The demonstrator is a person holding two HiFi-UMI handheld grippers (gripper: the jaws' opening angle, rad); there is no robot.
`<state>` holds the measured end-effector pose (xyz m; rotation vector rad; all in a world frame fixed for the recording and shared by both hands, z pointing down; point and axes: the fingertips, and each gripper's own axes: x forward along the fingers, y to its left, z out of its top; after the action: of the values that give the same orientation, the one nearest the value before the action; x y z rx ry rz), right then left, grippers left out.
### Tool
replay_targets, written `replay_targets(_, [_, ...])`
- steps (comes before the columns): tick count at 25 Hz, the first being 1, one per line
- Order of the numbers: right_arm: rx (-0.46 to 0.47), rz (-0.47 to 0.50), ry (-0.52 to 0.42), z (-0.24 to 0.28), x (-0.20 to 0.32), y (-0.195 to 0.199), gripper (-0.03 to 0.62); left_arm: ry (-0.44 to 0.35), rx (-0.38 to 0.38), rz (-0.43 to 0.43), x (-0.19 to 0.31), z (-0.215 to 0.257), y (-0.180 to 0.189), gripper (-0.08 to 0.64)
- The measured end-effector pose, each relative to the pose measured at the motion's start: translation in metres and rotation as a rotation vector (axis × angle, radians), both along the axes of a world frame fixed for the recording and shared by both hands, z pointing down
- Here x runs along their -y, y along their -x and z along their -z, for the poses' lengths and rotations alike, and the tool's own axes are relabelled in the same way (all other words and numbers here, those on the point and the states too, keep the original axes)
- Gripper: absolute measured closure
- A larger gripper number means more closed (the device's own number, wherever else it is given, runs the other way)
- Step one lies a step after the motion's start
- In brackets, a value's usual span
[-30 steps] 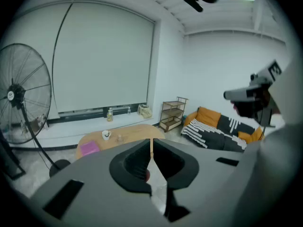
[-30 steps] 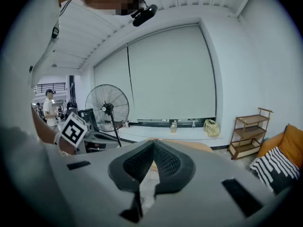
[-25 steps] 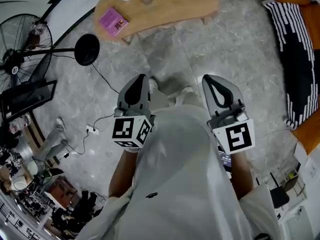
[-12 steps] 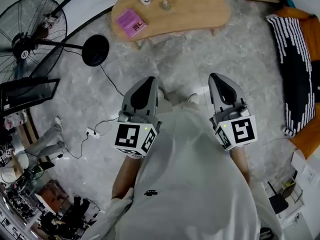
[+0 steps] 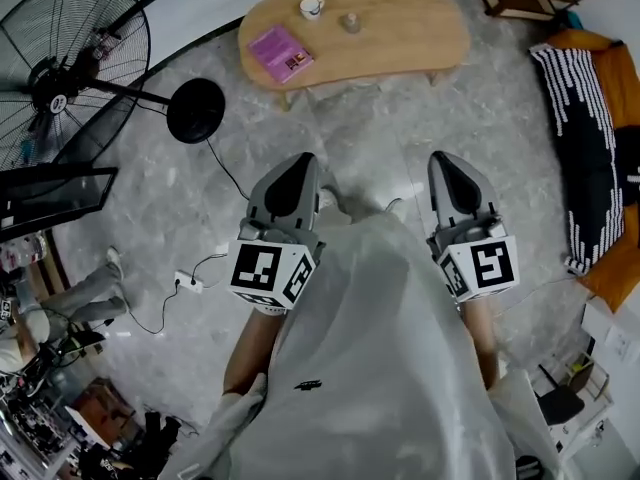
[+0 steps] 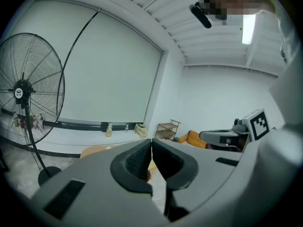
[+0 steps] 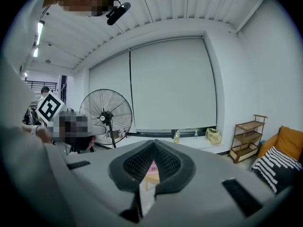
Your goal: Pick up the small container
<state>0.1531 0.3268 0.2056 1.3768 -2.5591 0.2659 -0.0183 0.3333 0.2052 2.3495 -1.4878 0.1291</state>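
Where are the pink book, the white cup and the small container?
pink book (image 5: 285, 53), head view, middle of its cover.
white cup (image 5: 312, 8), head view, its open top.
small container (image 5: 350, 22), head view, its top.

The room is bright, with even white light. In the left gripper view a ceiling lamp (image 6: 247, 29) at the upper right is overexposed and glows. The wide window blind (image 7: 173, 84) in the right gripper view looks pale and evenly lit. On the grey floor (image 5: 380, 138) in the head view the shadows are weak and soft. All views bend strongly toward the edges, with black corners. The left gripper (image 6: 151, 145) and the right gripper (image 7: 154, 145), very near the lens, look slightly soft.
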Motion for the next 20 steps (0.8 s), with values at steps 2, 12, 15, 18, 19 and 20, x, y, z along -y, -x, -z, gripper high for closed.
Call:
replay_targets(2, [0.002,-0.013,-0.005,-0.002,0.002,0.015,0.586,-0.006,0.000,-0.014,0.003,0.000,0.015,0.537])
replay_targets(12, [0.011,-0.056,-0.001,-0.008,0.019,0.065,0.586,-0.023,-0.007,-0.032,0.021,0.000,0.074,0.537])
replay_targets(15, [0.008,-0.050,0.006,-0.005,0.031,0.078,0.586,-0.007,-0.014,-0.023,0.031,-0.001,0.085,0.537])
replay_targets(18, [0.005,-0.032,0.018,-0.008,0.042,0.088,0.586,0.002,-0.009,-0.012,0.039,-0.003,0.093,0.537])
replay_targets(19, [0.004,-0.024,0.024,-0.010,0.044,0.092,0.585,0.006,-0.008,-0.007,0.041,-0.004,0.095,0.537])
replay_targets(20, [0.004,-0.016,0.030,-0.012,0.048,0.096,0.586,0.011,-0.006,-0.001,0.044,-0.005,0.099,0.537])
